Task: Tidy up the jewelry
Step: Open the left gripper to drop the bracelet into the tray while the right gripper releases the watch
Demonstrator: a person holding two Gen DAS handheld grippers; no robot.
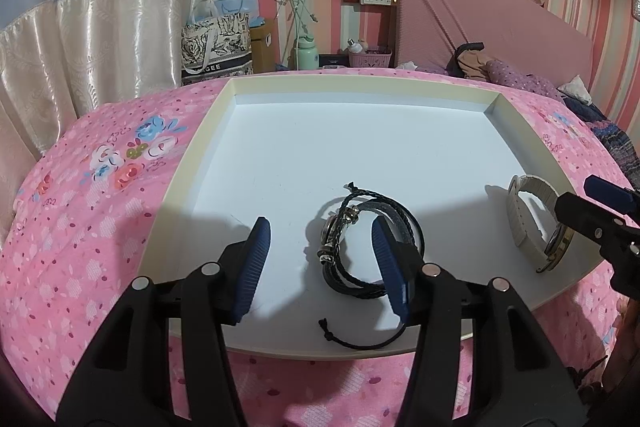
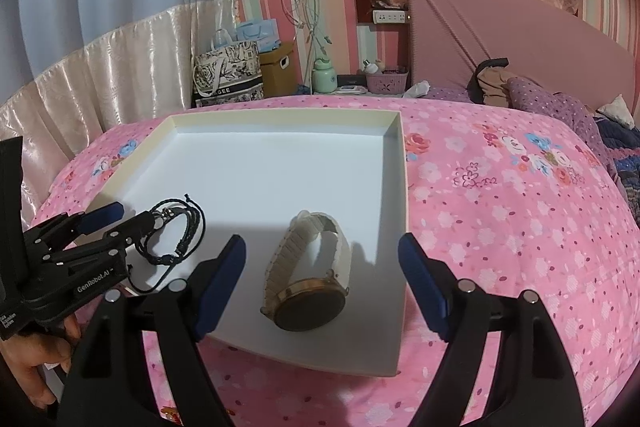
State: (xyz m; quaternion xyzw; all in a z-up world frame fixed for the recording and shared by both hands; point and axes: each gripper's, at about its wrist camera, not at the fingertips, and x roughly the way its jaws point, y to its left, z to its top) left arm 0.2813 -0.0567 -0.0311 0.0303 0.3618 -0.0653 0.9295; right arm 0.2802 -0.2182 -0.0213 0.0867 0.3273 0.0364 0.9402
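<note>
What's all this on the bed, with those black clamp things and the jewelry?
A person holds a two-finger gripper in each hand over a shallow white cardboard tray lying on the pink floral bedspread. The left gripper is open, its fingers either side of a black braided cord bracelet with metal beads. The right gripper is open around a white-strapped wristwatch with a gold case. Both pieces lie in the tray; neither is gripped yet.

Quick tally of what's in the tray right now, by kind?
Black braided cord bracelet: 1
Watch with cream band: 1
Total: 2, both lying in the white tray, apart from each other.
</note>
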